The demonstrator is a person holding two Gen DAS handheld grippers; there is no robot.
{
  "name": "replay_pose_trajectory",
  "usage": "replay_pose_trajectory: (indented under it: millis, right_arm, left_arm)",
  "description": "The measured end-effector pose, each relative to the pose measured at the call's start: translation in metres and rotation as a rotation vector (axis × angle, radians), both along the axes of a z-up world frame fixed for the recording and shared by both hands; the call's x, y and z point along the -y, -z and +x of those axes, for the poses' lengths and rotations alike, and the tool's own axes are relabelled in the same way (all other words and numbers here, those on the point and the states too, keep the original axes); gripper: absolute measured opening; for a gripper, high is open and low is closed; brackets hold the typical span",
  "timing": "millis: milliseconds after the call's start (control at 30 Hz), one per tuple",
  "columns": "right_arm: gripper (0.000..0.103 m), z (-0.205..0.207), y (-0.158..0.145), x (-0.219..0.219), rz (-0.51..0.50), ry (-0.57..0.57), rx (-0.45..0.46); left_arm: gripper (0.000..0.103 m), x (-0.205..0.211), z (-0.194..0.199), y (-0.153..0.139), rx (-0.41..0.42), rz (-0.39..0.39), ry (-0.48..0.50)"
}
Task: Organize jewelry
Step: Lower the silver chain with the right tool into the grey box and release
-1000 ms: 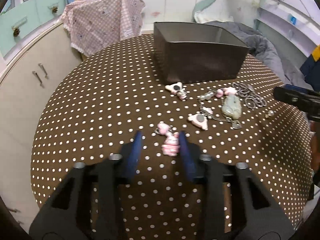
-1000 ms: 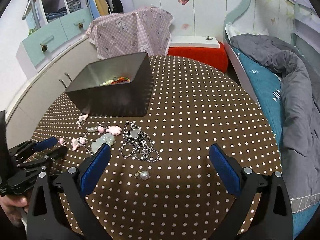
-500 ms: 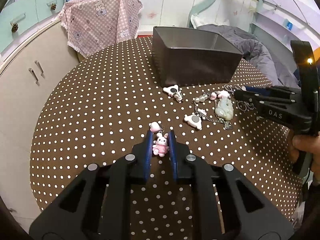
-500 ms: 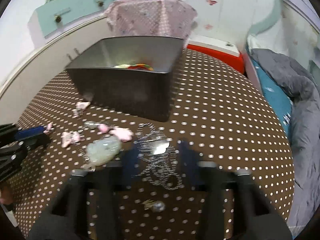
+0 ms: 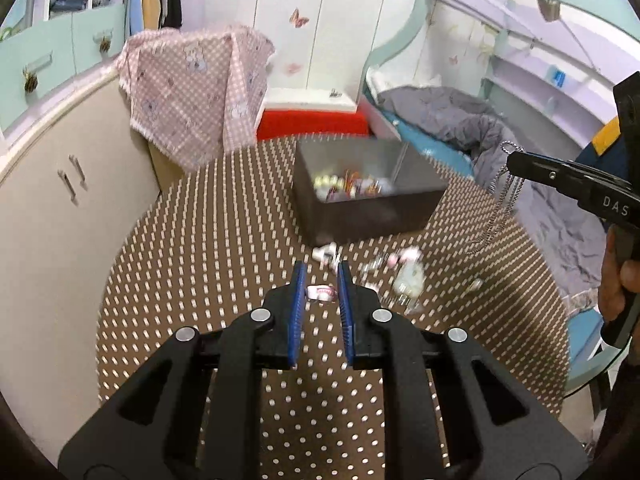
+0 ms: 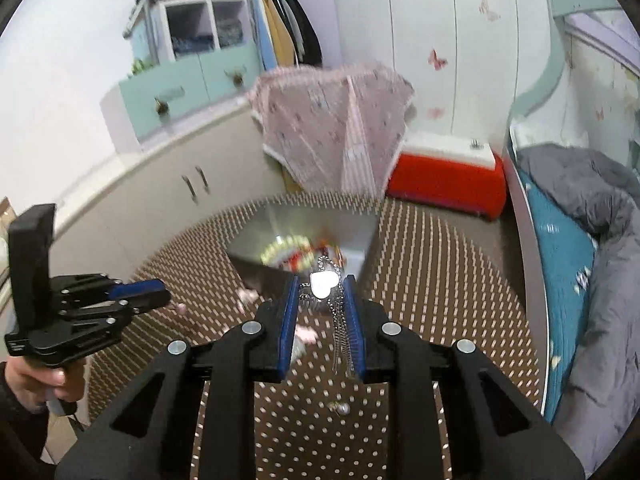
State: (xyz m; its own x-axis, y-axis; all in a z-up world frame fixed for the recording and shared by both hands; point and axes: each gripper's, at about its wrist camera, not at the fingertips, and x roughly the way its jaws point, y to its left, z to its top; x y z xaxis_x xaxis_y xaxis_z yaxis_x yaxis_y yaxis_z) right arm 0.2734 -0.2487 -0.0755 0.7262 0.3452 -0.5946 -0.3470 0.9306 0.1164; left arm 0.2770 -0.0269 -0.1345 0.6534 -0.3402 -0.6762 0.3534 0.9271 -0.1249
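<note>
A round table under a brown white-dotted cloth (image 5: 208,248) bore a dark rectangular metal box (image 5: 372,216), scattered pink and pale trinkets (image 5: 404,276), and a small silvery bead (image 6: 343,409).

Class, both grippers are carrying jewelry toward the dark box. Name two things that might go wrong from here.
1. The silver chain necklace dangles in long loops below the right gripper; it might snag the rim of the dark box or slip free.
2. The left gripper pinches the small pink charm only near its fingertips, so the charm may drop onto the table.
</note>
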Motion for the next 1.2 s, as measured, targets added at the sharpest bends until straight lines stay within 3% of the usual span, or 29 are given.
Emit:
replay_pose_trajectory:
  millis: [333, 500, 900, 1200]
  right_arm:
    - [0.021, 0.013, -0.074, -0.006, 0.043, -0.038, 0.142]
    - [0.021, 0.033, -0.092, -0.011, 0.058, -0.044, 0.151]
    - [0.021, 0.07, -0.087, -0.015, 0.086, -0.046, 0.086]
    - [0.021, 0.099, -0.054, -0.02, 0.108, -0.038, -0.018]
  left_arm:
    - [0.016, 0.009, 0.02, -0.075, 0.095, -0.065, 0.059]
    - [0.016, 0.02, 0.038, -0.098, 0.138, -0.06, 0.058]
    - [0.016, 0.04, 0.08, -0.11, 0.136, -0.082, 0.063]
    - [0.017, 0.054, 0.103, -0.086, 0.088, -0.048, 0.045]
